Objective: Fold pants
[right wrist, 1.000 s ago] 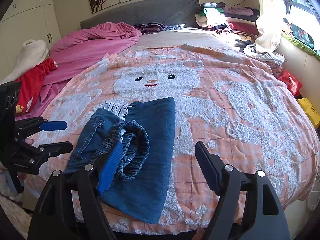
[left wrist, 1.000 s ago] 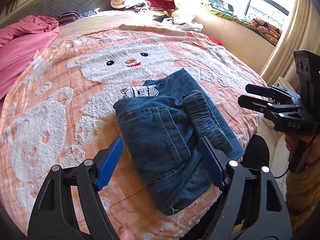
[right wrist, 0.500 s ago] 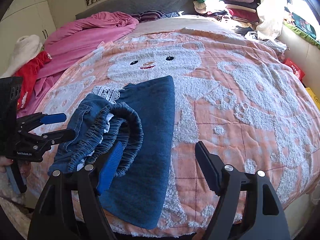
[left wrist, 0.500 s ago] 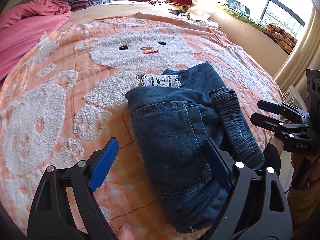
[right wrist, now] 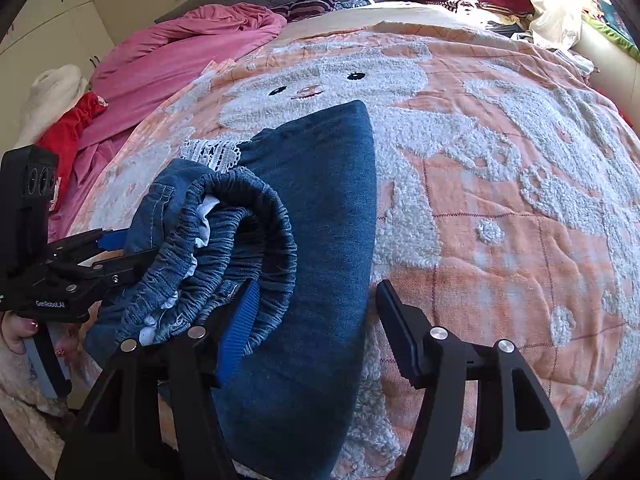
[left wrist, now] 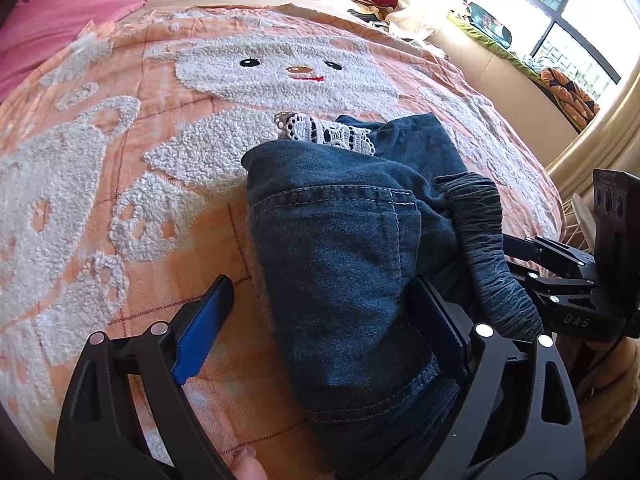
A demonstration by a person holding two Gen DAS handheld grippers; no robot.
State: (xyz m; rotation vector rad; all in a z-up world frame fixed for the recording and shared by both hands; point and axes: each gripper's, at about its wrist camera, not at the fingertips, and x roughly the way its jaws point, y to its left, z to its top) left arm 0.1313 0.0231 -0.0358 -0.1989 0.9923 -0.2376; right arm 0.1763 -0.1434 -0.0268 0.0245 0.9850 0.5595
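The left gripper (left wrist: 320, 324) is spread wide over the near end of the folded denim pants (left wrist: 352, 264): its blue-padded left finger (left wrist: 204, 328) hangs over bare blanket, apart from the cloth, while its right finger lies against the denim by the gathered waistband (left wrist: 492, 252). It clamps nothing. The right gripper (right wrist: 316, 320) is likewise wide apart and holds nothing; its blue left finger (right wrist: 238, 328) touches the elastic waistband roll (right wrist: 248, 240), and its black right finger (right wrist: 396, 332) stands over the blanket just beside the pants' edge.

Compared with half a second ago, both grippers have pushed in closer: the pants fill more of each view, and in the left wrist view the right gripper's tips now sit behind the waistband instead of clear of it. The jaw openings look unchanged.

The pants lie in a folded bundle on the peach bear-pattern blanket (left wrist: 132, 184), near the bed's front edge, below the embroidered bear face (left wrist: 288, 72). A back pocket with pale stitching faces up, the ruched waistband curls open on the right side, and a strip of white lace trim (left wrist: 324, 134) peeks out at the far end.
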